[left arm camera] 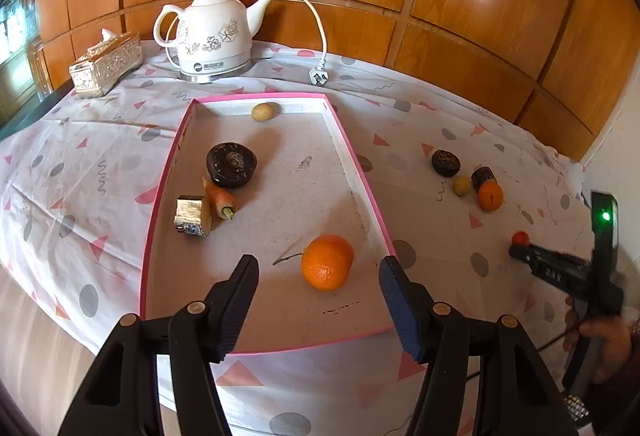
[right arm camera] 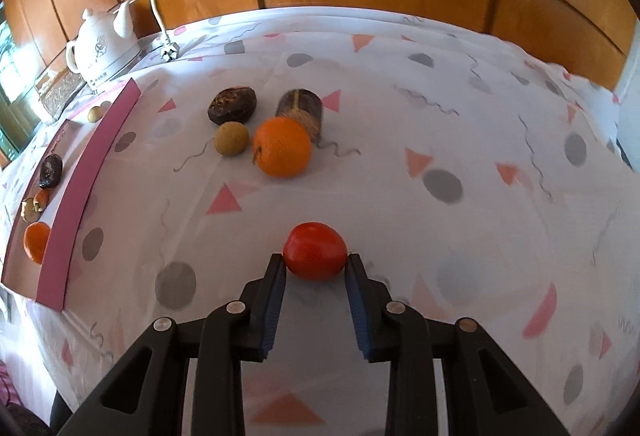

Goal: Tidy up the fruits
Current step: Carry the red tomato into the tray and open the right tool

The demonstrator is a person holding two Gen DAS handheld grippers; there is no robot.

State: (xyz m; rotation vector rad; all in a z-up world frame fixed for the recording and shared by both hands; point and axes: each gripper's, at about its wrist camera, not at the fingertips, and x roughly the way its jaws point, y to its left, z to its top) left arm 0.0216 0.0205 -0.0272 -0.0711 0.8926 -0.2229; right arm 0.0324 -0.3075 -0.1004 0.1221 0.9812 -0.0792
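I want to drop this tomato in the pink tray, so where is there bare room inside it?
The tray is barest along its right wall, between the small yellow fruit at the far end and the orange near the front. The left side is crowded: dark fruit, carrot and foil-wrapped piece sit close together. The right tongs hold the tomato.

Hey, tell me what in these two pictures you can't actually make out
- Right wrist view: the tray's near wall hides most of its inside, including part of an orange.
- Left wrist view: the tomato at the right gripper is too small to judge the grip; the right wrist view shows the pads touching the tomato.
- Left wrist view: the foil-wrapped item cannot be identified.
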